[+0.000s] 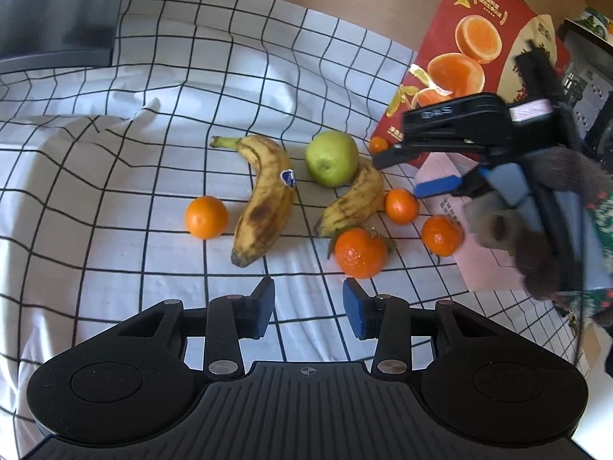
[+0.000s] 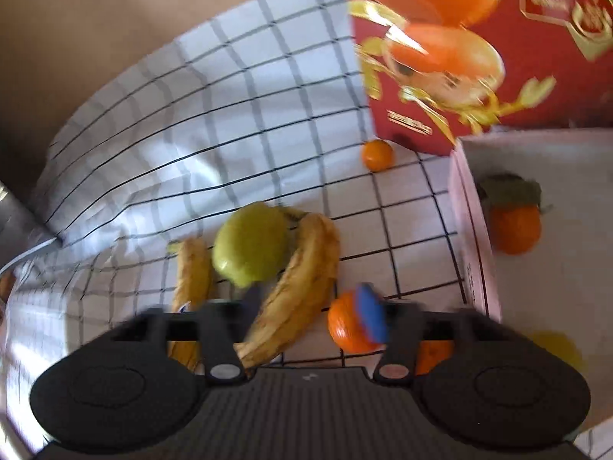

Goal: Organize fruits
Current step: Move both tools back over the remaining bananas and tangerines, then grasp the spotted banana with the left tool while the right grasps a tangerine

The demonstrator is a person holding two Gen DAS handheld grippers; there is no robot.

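A: Nearest, the left gripper [image 1: 308, 312] hangs tilted down over the checked cloth [image 1: 115, 191], its blue pads apart with nothing between them.

B: And the right gripper [image 1: 398, 172]?

A: It comes in from the right in a gloved hand [image 1: 536, 230], above the fruit. Its jaws look parted and empty, though its own view is blurred, so I hold that loosely.

B: Count the fruit.

A: Two spotted, curved bananas [image 1: 264, 199], one smooth green apple [image 1: 331, 158] touching the right-hand one, and five round oranges [image 1: 206, 217] on the cloth, the farthest tiny beside the red carton [image 1: 479, 38].

B: Anything sorted?

A: One leafy orange [image 2: 515, 226] lies inside the pale pink box [image 2: 475, 237].
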